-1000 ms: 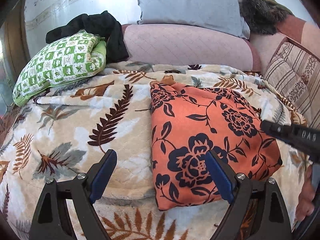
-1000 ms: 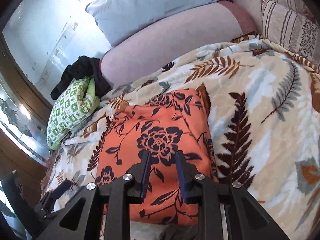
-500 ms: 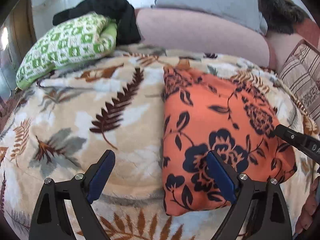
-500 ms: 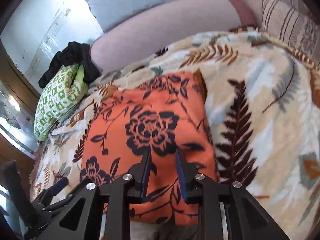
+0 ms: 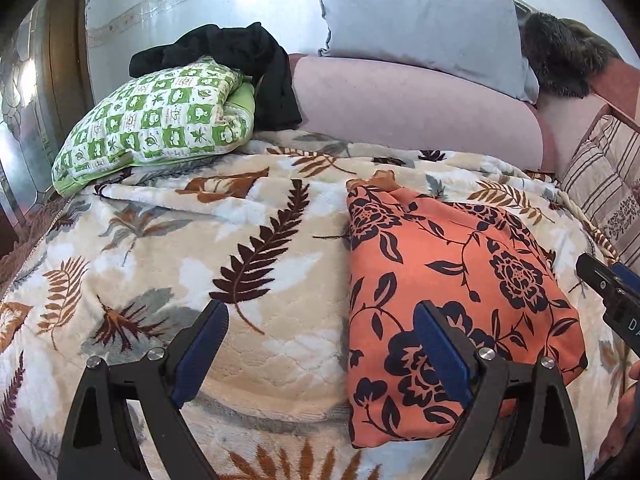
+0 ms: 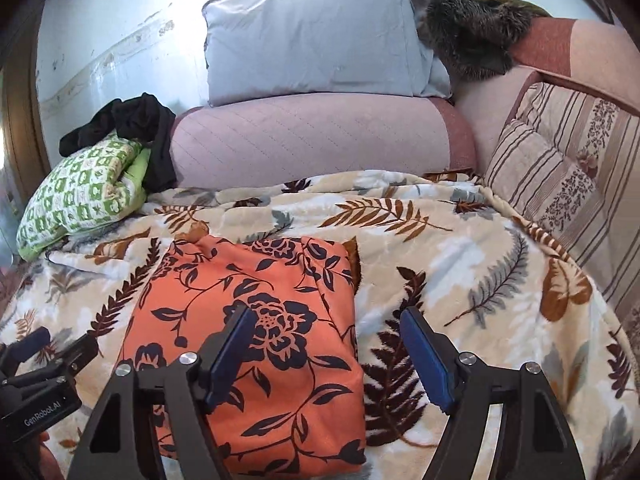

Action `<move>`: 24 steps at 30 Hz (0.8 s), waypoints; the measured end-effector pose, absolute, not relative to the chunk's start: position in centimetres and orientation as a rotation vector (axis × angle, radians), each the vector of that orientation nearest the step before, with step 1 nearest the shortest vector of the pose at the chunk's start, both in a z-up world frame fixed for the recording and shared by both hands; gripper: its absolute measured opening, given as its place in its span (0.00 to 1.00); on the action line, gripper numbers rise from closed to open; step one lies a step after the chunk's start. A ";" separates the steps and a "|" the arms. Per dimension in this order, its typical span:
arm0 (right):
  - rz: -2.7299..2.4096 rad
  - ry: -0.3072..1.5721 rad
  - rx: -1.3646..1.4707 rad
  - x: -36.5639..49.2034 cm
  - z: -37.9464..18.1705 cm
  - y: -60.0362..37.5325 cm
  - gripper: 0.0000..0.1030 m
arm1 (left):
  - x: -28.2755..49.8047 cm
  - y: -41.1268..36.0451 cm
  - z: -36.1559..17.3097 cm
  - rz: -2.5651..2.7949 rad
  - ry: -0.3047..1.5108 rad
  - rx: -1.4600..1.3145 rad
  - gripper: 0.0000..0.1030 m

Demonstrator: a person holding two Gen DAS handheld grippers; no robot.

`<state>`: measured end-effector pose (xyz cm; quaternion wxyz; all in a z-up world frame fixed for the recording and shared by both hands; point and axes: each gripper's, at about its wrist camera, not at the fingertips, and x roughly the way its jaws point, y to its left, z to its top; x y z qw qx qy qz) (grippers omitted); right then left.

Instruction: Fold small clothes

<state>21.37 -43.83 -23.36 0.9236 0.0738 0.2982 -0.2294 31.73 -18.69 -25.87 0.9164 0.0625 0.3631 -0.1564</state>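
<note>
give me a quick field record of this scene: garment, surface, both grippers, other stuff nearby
garment: orange cloth with black floral print, folded into a rectangle, lying flat
surface: cream leaf-pattern blanket
left gripper: open, nothing between its pads
right gripper: jaws opening, nothing gripped
nearby: green-and-white checked pillow with black clothing on it; pale blue pillow

Folded garment (image 6: 256, 344) on blanket (image 6: 460, 264)

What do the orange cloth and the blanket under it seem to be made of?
Orange cloth: likely a thin, smooth woven fabric with a faint sheen; it lies flat, its black flower print sharp. Blanket: likely plush fleece, matte and thick; its surface looks fuzzy, with soft embossed lines between the printed leaves. The fibre of either cannot be told.
</note>
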 end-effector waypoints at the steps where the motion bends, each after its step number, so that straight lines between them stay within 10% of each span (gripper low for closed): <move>1: -0.477 0.613 0.139 21.3 -23.3 -43.8 0.76 | 31.7 -18.7 -25.8 -0.323 0.743 0.127 0.91; 24: -0.504 0.618 0.090 21.6 -23.6 -43.8 0.76 | 32.5 -19.0 -26.5 -0.316 0.792 0.114 0.91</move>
